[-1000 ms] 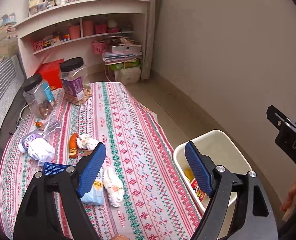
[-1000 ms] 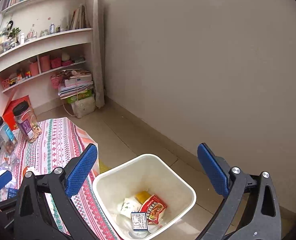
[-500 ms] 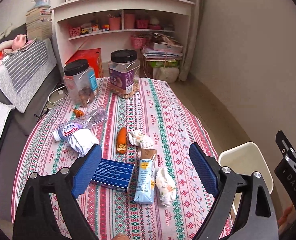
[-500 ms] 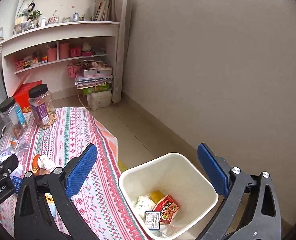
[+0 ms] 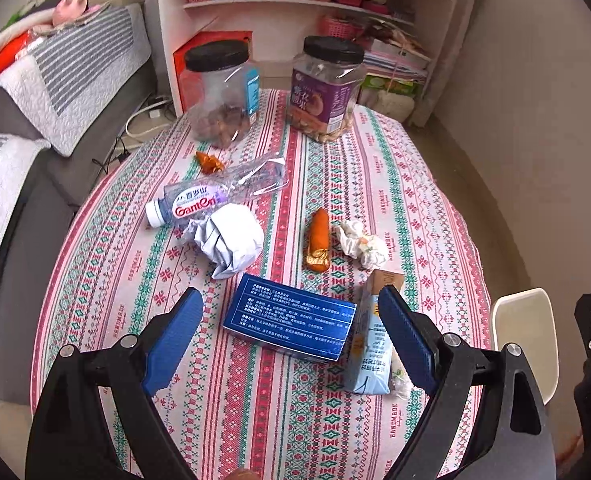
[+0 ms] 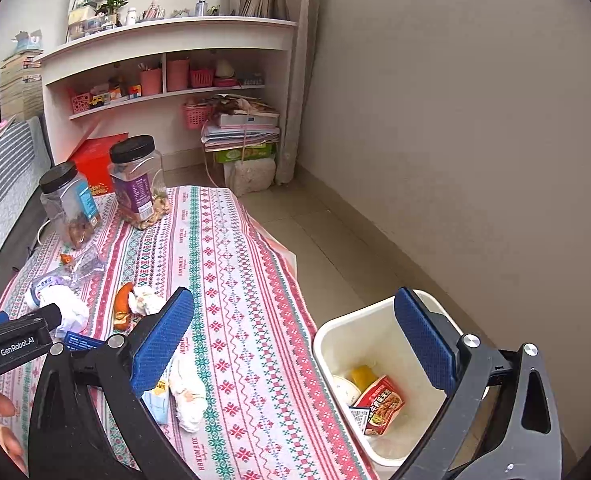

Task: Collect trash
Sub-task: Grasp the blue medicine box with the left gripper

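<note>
My left gripper (image 5: 291, 340) is open and empty, hovering above a blue box (image 5: 289, 328) on the patterned tablecloth (image 5: 375, 168). Around it lie a light-blue carton (image 5: 369, 356), a crumpled white paper ball (image 5: 227, 240), a crushed Ganten bottle (image 5: 215, 194), an orange wrapper (image 5: 318, 238) and a crumpled tissue (image 5: 361, 242). My right gripper (image 6: 295, 344) is open and empty, above the table edge and the white bin (image 6: 335, 344), which holds a red packet (image 6: 383, 404) and other trash. A white tissue (image 6: 189, 396) lies near the table edge.
Two black-lidded jars (image 5: 223, 92) (image 5: 327, 88) stand at the table's far end. A small orange wrapper (image 5: 209, 162) lies near them. A sofa (image 5: 55, 80) is on the left, white shelves (image 6: 167, 64) behind, a wall on the right.
Both grippers have swung left from the bin toward the table. The left one now faces the trash on the cloth; the bin has slid to the right of both views.
</note>
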